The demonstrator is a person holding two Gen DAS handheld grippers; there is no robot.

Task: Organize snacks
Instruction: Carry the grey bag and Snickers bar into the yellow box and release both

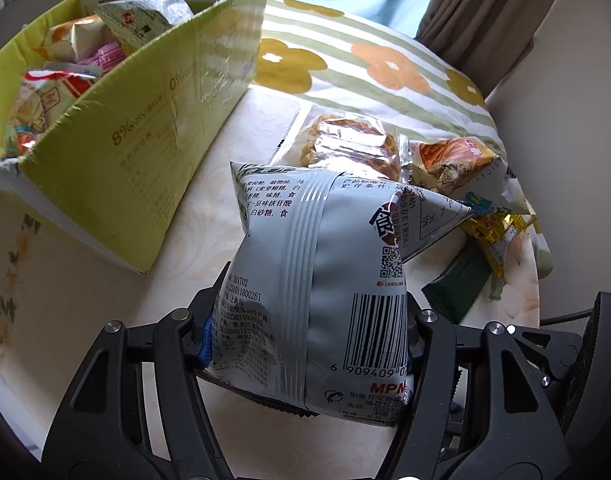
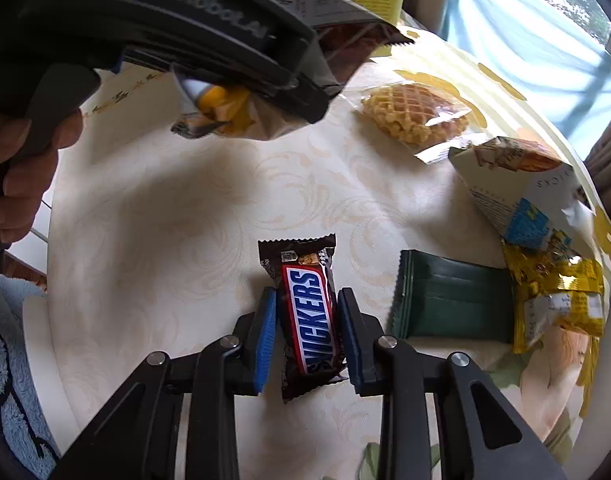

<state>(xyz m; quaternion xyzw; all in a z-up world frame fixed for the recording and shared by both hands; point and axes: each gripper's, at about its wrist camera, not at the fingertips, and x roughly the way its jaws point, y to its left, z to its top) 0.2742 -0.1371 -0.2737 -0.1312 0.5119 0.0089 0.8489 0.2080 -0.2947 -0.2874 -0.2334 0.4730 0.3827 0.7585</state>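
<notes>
1. The left gripper (image 1: 309,340) is clamped on a silver chip bag (image 1: 317,280), at the frame's centre, beside the green box (image 1: 153,152).
2. The right gripper (image 2: 307,336) is clamped on a chocolate bar (image 2: 309,312), lower centre, on the table (image 2: 185,208).

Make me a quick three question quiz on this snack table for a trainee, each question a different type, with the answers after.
1. True or false: the left gripper holds a silver snack bag above the table.
2. Multiple choice: the right gripper is closed on: A) the waffle, B) the Snickers bar, C) the dark green packet.
3. Short answer: where do the snacks already sorted sit?

Key
1. True.
2. B.
3. In the yellow-green cardboard box, at the left of the left wrist view.
</notes>
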